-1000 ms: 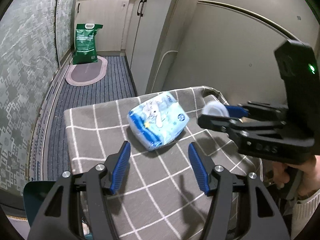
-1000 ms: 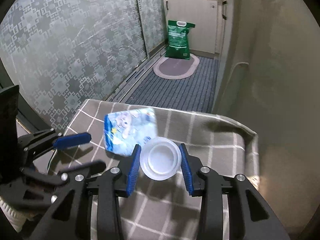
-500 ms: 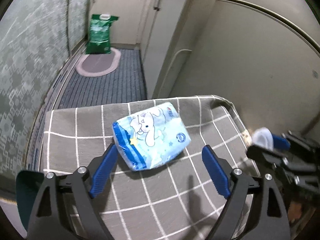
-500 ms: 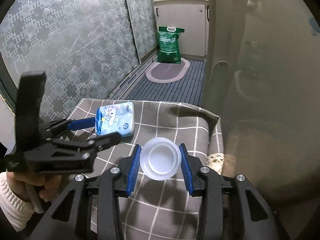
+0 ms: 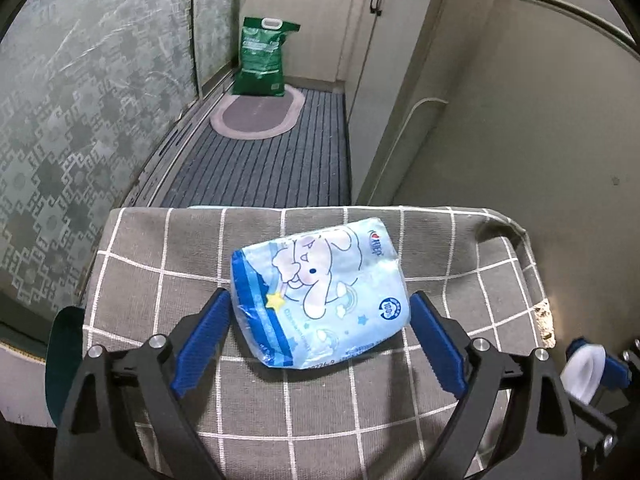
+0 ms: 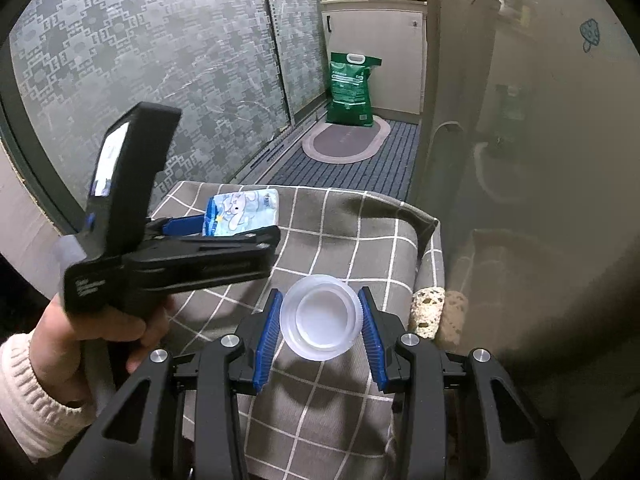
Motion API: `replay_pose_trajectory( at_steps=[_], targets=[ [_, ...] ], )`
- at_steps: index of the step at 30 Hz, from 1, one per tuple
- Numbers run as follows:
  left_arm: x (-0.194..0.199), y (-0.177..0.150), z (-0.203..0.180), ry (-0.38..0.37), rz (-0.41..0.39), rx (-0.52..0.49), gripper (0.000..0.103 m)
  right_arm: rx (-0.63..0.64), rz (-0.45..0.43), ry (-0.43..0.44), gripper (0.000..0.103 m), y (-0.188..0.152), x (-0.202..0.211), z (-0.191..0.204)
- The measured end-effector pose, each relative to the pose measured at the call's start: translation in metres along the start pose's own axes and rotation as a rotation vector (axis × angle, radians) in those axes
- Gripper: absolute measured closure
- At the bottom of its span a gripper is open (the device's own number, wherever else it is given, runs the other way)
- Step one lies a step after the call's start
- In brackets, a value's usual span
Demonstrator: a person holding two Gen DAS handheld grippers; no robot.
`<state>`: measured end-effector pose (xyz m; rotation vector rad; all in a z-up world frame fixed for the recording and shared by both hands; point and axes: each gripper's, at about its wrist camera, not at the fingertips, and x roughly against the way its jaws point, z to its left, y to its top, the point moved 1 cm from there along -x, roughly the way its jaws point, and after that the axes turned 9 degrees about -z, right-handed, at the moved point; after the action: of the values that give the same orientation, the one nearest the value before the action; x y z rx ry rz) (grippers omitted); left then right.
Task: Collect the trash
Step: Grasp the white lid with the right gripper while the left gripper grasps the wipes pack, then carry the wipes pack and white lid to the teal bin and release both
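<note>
A light-blue tissue pack (image 5: 320,294) with a cartoon dog lies on the grey checked tablecloth (image 5: 160,272). My left gripper (image 5: 320,344) is open, its blue pads on either side of the pack's near end. The pack also shows in the right wrist view (image 6: 240,216), partly behind the left gripper. My right gripper (image 6: 320,328) is shut on a clear plastic cup (image 6: 320,322), held above the cloth near the table's right edge. The cup also shows at the lower right of the left wrist view (image 5: 582,370).
A wall (image 6: 540,200) stands close on the right of the table. Frosted patterned glass doors (image 6: 140,60) run along the left. A green bag (image 5: 262,62) and an oval mat (image 5: 258,116) lie on the striped floor beyond, by white cabinets (image 5: 320,20).
My left gripper has moved forward until its pads flank the tissue pack. My right gripper has drawn back toward the near right of the table with the cup still in it.
</note>
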<state>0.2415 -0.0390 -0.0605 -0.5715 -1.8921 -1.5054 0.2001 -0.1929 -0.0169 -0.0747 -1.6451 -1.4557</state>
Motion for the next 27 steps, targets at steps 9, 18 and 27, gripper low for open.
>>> replay_pose_trajectory(
  at_steps=[9,18,27],
  targets=[
    [0.0,-0.003,-0.003,0.032,-0.013,-0.044,0.029,0.016,0.01,0.014,0.064,-0.001,-0.001,0.003],
    [0.016,-0.002,0.017,-0.051,-0.02,-0.028,0.032,0.028,0.016,0.011,0.064,0.002,-0.007,0.009],
    [0.059,0.0,0.038,-0.154,-0.095,-0.105,0.032,0.023,0.011,0.021,0.064,0.012,-0.012,0.017]
  ],
)
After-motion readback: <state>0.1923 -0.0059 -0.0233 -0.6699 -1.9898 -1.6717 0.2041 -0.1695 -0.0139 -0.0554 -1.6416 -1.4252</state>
